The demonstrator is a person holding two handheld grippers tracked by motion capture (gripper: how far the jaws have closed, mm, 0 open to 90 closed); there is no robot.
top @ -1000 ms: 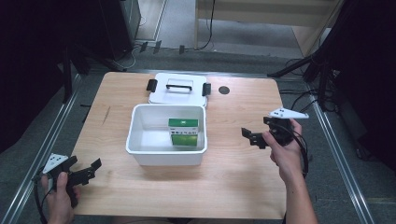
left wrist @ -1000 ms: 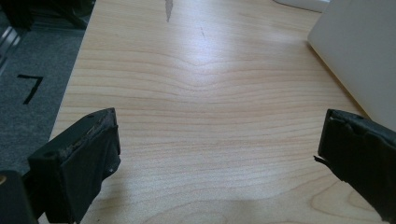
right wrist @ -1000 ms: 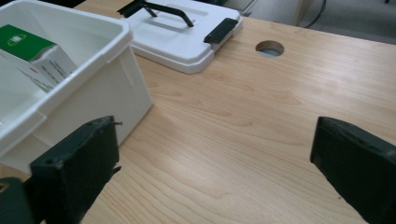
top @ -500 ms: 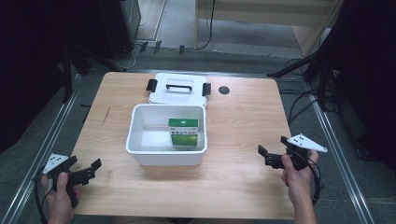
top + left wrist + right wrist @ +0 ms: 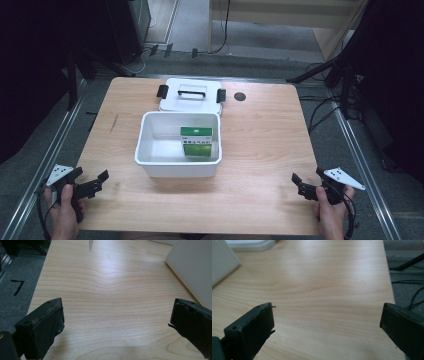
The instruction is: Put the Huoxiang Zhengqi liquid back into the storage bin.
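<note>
Left gripper [image 5: 95, 181] sits at the near-left corner of the pale wooden worktop [image 5: 265, 135], held in the person's left hand [image 5: 65, 210]. Its fingers [image 5: 42, 327] stand wide apart with nothing between them; the left gripper view looks along bare wood grain, with a white wall of the tub at the far right edge.

Centre of the worktop: an open white rectangular plastic tub [image 5: 177, 167]. Inside, against its right wall, a green and white cardboard box [image 5: 197, 141], apparently upright, its long side running left to right across the tub. The rest of the tub floor is bare. Touching the tub's far side lies the white flat lid with a black handle and black clips [image 5: 190, 95]. A small dark round hole [image 5: 240, 96] marks the worktop just right of the lid.

Right gripper [image 5: 302, 186] rests at the near-right corner, in the right hand [image 5: 330, 212]. Fingers [image 5: 252, 327] spread wide, empty; the tub's corner shows at the upper left of the right gripper view.

Key relation: the box lies forward and inward of both grippers, well apart from each. It sits in the tub's right half, so the right gripper looks the nearer, likely reaching over the near-right rim. Judged: both hands parked.
</note>
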